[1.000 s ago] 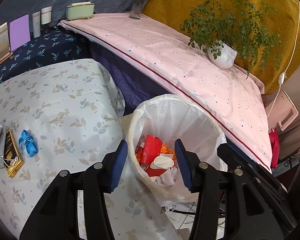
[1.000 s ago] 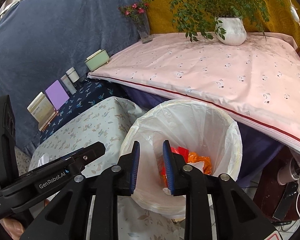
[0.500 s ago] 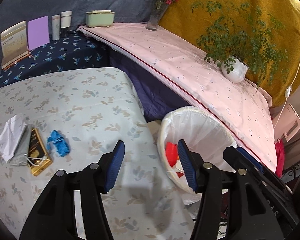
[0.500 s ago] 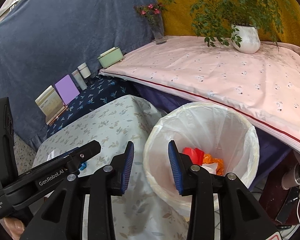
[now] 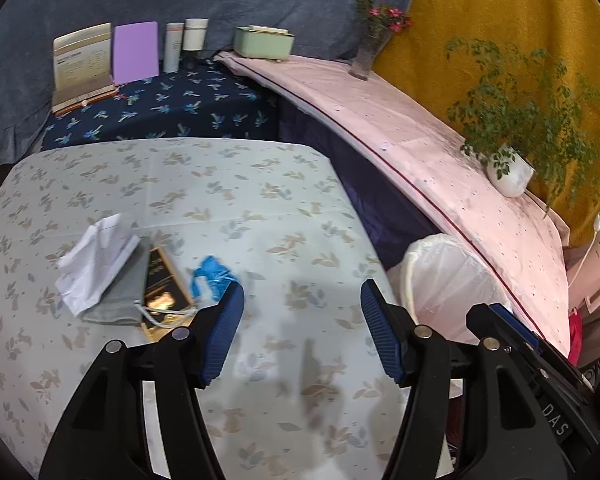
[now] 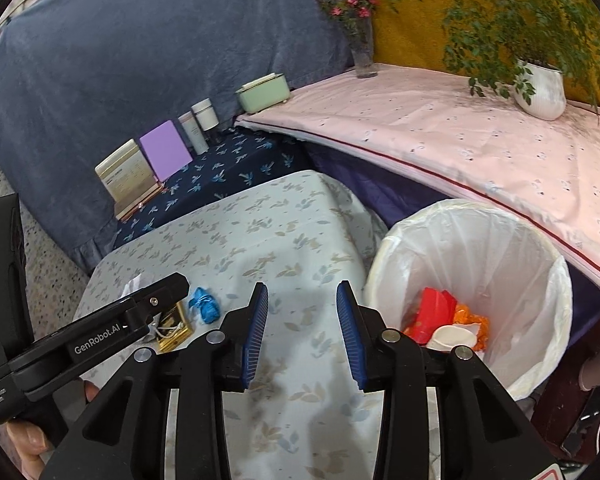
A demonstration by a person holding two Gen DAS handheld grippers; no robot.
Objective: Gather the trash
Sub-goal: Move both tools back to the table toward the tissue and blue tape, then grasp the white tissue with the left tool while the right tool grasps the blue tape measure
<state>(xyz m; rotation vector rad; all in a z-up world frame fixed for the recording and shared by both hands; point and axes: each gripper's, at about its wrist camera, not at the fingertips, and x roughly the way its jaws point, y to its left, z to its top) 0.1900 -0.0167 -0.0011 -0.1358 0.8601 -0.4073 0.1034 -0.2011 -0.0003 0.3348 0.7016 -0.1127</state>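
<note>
A white-lined trash bin stands right of the leaf-print table, holding red, orange and white trash; it also shows in the left wrist view. A crumpled blue scrap lies on the table, also seen in the right wrist view. Beside it lie a white tissue, a grey pouch and a black-gold packet. My left gripper is open and empty, just right of the blue scrap. My right gripper is open and empty above the table, left of the bin.
A dark blue floral shelf at the back carries books, bottles and a green box. A pink-covered ledge carries a flower vase and a potted plant. The left gripper's body crosses the right wrist view's lower left.
Both grippers have swung left, away from over the bin to above the table. The right gripper's jaws have opened wider. The blue scrap and packet now lie close to the left gripper.
</note>
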